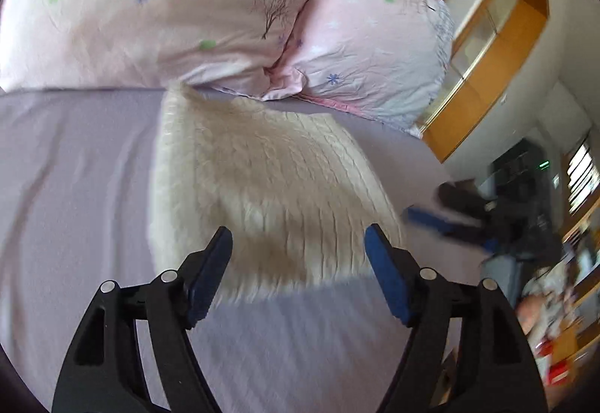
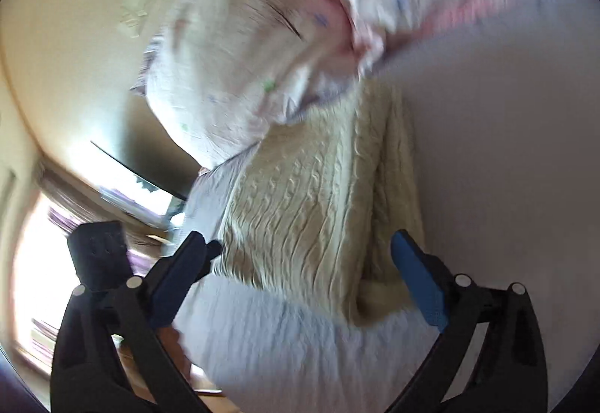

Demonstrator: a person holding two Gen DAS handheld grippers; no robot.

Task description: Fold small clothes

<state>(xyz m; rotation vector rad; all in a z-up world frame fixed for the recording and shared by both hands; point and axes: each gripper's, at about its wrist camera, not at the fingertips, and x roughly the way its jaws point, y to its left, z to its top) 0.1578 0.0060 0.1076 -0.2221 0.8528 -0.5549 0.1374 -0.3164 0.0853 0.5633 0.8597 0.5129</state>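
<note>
Cream cable-knit sweater (image 1: 270,188) lies folded on the lavender bed sheet (image 1: 75,188), its far end touching the pillows at the head of the bed. The knit is thick and ribbed, with twisted cables running lengthwise; the sheet is smooth with a few soft creases. Two plump pillows (image 1: 187,8) in crinkled pale pink cotton, printed with small blue and green flowers and a bare tree, sit side by side against that end.

The left gripper (image 1: 298,238) hovers above the sweater's near hem, its black arms and blue pads (image 1: 386,281) wide apart, holding nothing. Only this view shows the wooden cabinet (image 1: 483,49) past the bed's right edge and the other gripper, blurred, low at that edge.

The right gripper (image 2: 303,248) is likewise spread open and empty, over the sweater (image 2: 318,206) near the bed's side edge. Its view alone shows the folded-over band along the sweater's side, a cream wall (image 2: 75,38) and a bright window (image 2: 33,263), all smeared by motion.
</note>
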